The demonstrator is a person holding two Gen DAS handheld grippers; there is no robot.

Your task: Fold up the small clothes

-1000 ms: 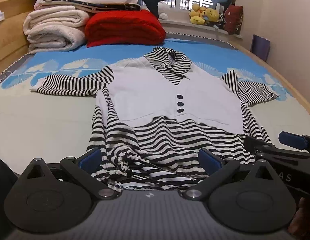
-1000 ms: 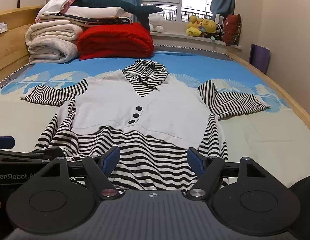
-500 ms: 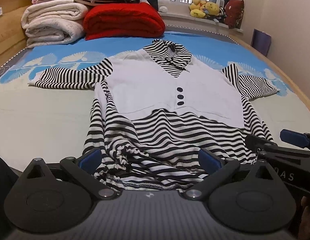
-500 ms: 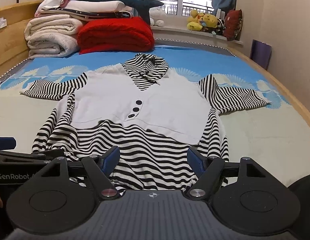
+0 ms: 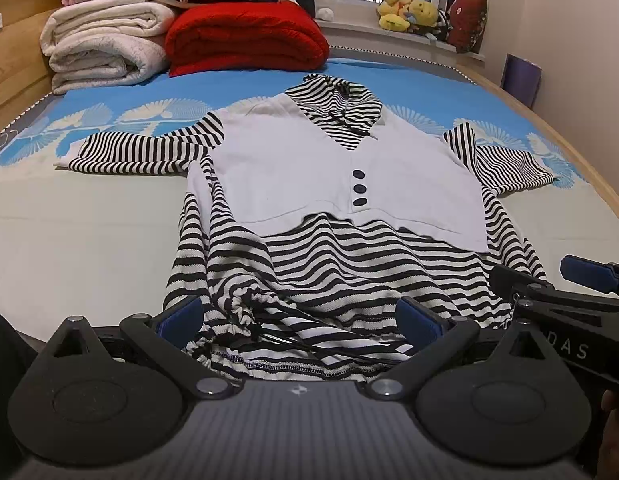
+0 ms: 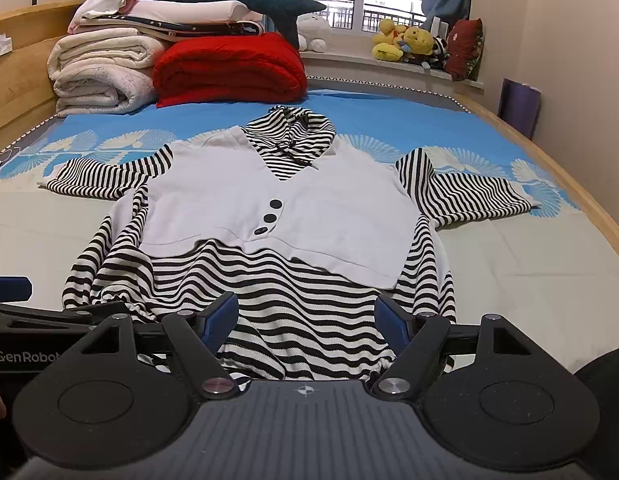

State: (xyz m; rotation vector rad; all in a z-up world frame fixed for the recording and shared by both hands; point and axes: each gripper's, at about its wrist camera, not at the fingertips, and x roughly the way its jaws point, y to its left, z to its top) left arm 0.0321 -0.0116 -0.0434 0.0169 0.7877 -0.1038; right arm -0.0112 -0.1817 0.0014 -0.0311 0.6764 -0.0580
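On the bed (image 5: 69, 240), a small striped hooded top (image 5: 341, 184) lies face up and spread out, hood toward 12 o'clock, sleeves out toward 9 and 3, its white vest panel with three dark buttons (image 5: 359, 188) at centre. Both grippers hover at 6 o'clock over the hem (image 5: 293, 360), side by side. The left gripper (image 5: 297, 316) has its jaws wide, straddling a bunched, gathered patch of hem with a loose drawstring; the right gripper (image 6: 305, 316) likewise has its jaws wide over the flatter striped hem at its side. Neither pair is seen holding cloth.

Folded white blankets (image 6: 101, 76) and a red quilt (image 6: 229, 68) are stacked at 11 o'clock by the headboard, with soft toys (image 6: 405, 42) on the sill at 1 o'clock.

Judged from the layout, folding has not begun: the garment is laid out but the hem at 7 o'clock is rumpled. The step in hand appears to be squaring up to the bottom edge. The next move likely calls for each gripper to drop, pinch the hem near its own corner and tug the wrinkle flat, or carry the edge toward 12 o'clock for a first fold, keeping both sides level.
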